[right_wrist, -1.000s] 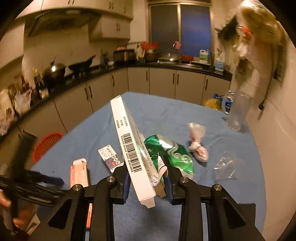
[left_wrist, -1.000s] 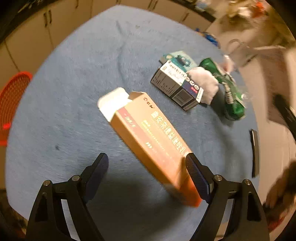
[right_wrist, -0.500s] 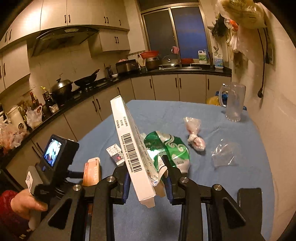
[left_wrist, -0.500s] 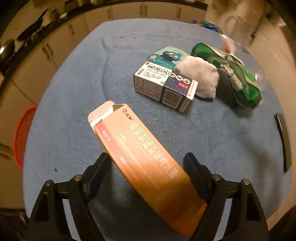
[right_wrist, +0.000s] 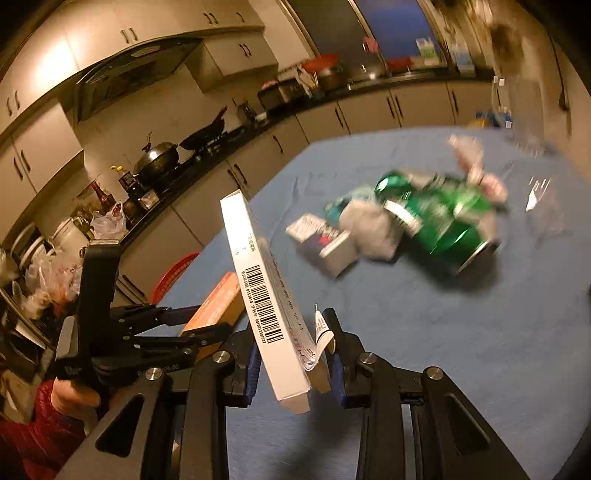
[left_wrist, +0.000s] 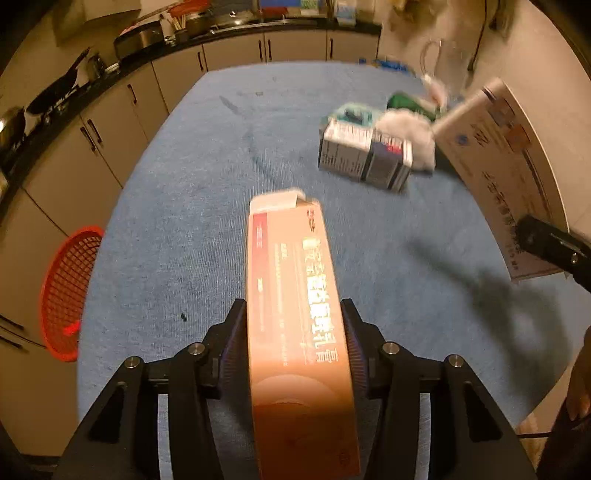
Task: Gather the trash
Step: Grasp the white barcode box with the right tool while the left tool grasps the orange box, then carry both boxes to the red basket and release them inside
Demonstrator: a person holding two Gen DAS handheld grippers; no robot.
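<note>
Left wrist view shows your left gripper (left_wrist: 293,332) closing its jaws on the long orange cardboard box (left_wrist: 295,314), lengthwise between them, just above the blue-covered counter (left_wrist: 192,184). Your right gripper (right_wrist: 291,358) clamps the flat white cardboard box (right_wrist: 264,295) upright, probably so that both go together to the red mesh basket (left_wrist: 66,291).

You stand in a dim, warm-lit kitchen: pale cabinets (right_wrist: 258,177) run under a dark countertop (right_wrist: 207,155) crowded with a wok (right_wrist: 205,133) and pots, a range hood (right_wrist: 129,74) above, a dark window (right_wrist: 391,26) beyond, a blue-covered table (left_wrist: 207,206) before you.
</note>
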